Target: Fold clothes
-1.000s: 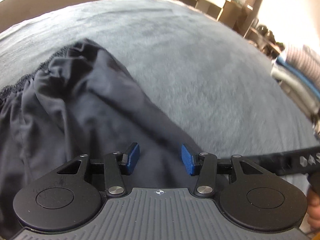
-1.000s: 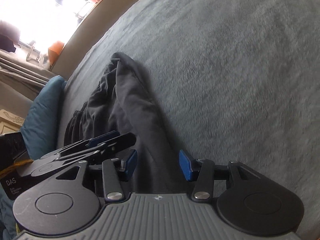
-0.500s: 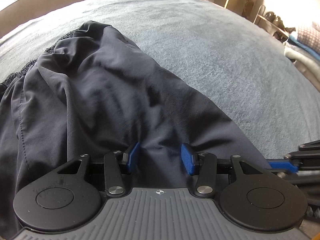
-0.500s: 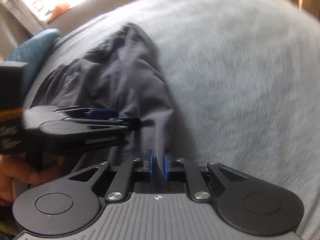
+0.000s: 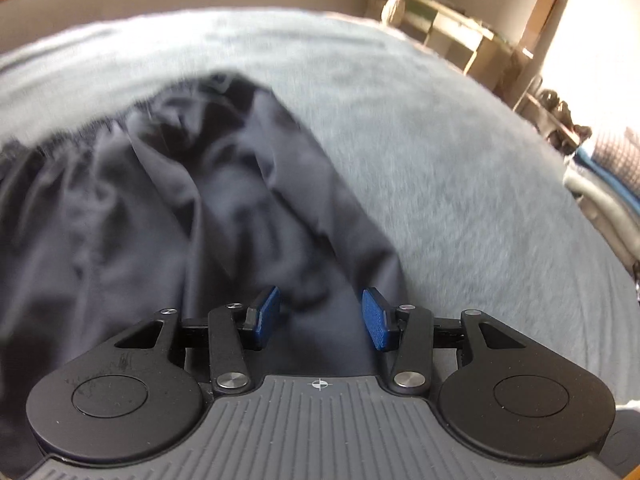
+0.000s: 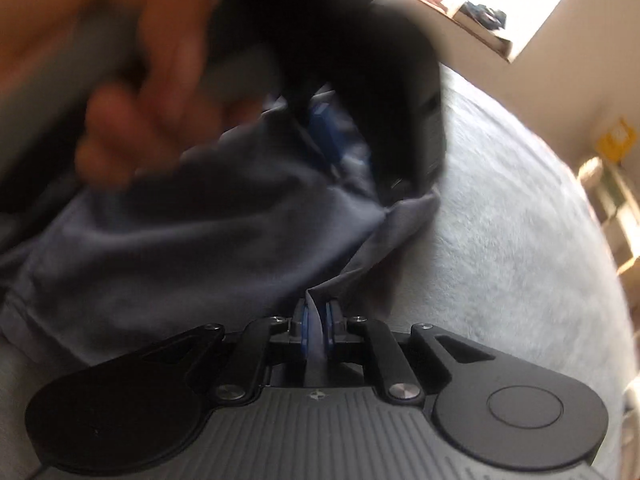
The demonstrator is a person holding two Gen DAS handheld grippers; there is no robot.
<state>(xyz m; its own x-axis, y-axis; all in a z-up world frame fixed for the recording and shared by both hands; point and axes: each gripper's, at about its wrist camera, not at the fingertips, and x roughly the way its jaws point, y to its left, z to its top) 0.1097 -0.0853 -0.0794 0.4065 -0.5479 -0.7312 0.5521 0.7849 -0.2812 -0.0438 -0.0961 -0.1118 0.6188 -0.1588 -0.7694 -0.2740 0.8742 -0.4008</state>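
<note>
Up close, the right gripper (image 6: 316, 326) pinches an edge of the dark garment (image 5: 168, 216) on the grey blanket (image 5: 460, 184).
Its jaws have just been closing and now press a fold of cloth between them. The left gripper (image 5: 319, 318) hangs spread above the garment, pads not pressing it. The cloth's right edge runs diagonally away; bare blanket opens wide to the right of it. Farther off, a blurred hand (image 6: 132, 92) shows, and shelves (image 5: 460, 36) stand past the blanket's far edge.
</note>
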